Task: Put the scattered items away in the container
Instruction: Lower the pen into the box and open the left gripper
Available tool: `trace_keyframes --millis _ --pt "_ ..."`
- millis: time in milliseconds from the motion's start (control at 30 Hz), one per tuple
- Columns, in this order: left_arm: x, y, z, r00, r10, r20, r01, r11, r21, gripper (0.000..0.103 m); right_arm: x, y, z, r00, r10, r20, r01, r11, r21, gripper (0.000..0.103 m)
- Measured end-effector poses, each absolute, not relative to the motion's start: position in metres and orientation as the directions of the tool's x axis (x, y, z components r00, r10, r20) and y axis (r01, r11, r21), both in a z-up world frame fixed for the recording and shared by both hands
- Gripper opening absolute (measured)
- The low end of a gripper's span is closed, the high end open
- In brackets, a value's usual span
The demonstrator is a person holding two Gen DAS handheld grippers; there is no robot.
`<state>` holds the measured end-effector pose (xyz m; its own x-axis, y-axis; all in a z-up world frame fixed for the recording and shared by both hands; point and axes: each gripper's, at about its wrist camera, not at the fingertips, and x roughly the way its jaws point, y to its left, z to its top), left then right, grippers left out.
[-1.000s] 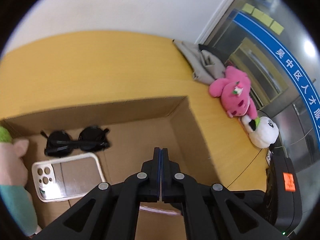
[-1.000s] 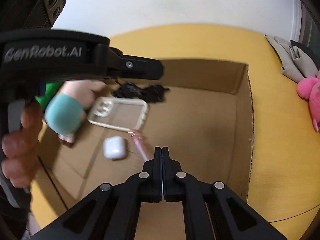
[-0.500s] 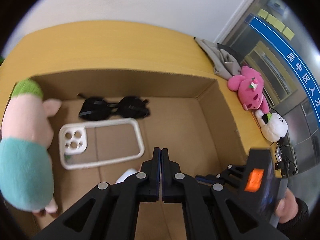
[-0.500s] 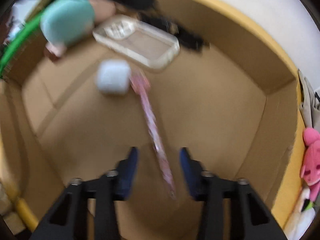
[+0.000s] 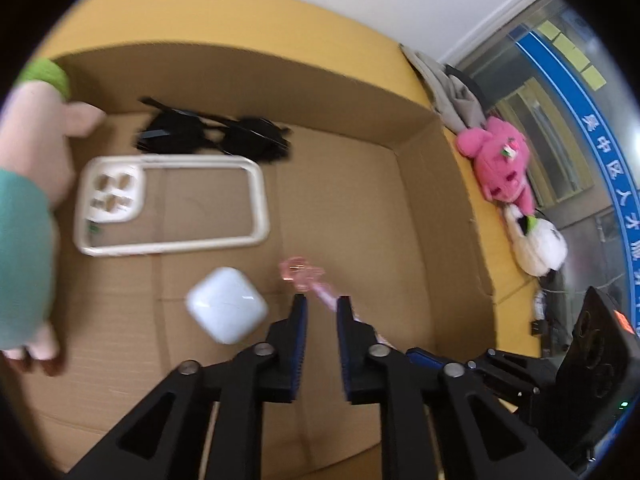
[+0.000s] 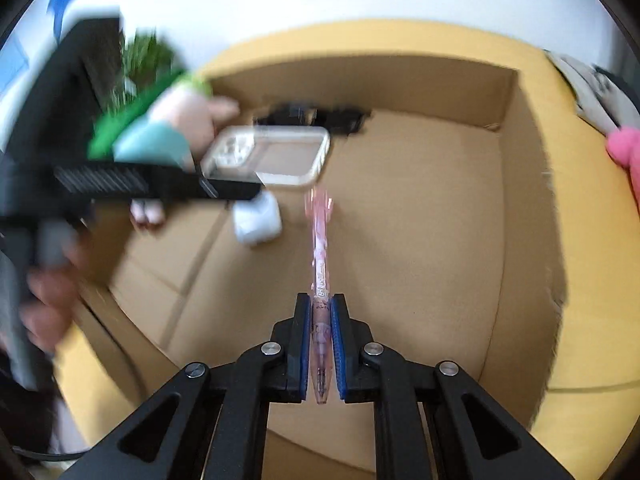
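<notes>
The cardboard box (image 5: pixel 436 184) sits on a yellow table (image 5: pixel 240 16) and holds several things: black sunglasses (image 5: pixel 212 136) by the far wall, a clear phone case (image 5: pixel 172 208) with a pale rim, a smooth white earbud case (image 5: pixel 226 310) with rounded corners, and a soft plush doll (image 5: pixel 28 184) in pink and teal at the left side. The pink pen (image 6: pixel 320 264) – thin, translucent plastic – lies lengthwise between the blue pads of the right gripper (image 6: pixel 320 310), which is clenched on it above the box floor. The left gripper (image 5: pixel 320 314) is opening, its jaws a little apart with nothing gripped between them. Outside the box, on the table, lie a pink plush toy (image 5: pixel 500 160), a white plush toy (image 5: pixel 540 246) and a grey cloth (image 5: pixel 444 84).
</notes>
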<state>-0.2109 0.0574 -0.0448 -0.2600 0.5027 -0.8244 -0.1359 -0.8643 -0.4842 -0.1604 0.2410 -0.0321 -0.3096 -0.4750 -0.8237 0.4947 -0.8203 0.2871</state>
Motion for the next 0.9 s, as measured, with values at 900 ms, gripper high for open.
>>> trace_keyframes --millis 900 --pt "-0.251 0.101 -0.085 -0.114 0.512 -0.851 -0.135 -0.857 -0.498 0.013 -0.180 0.198 -0.050 -0.292 -0.399 -0.869 0.443 -0.862 0.247 0.012"
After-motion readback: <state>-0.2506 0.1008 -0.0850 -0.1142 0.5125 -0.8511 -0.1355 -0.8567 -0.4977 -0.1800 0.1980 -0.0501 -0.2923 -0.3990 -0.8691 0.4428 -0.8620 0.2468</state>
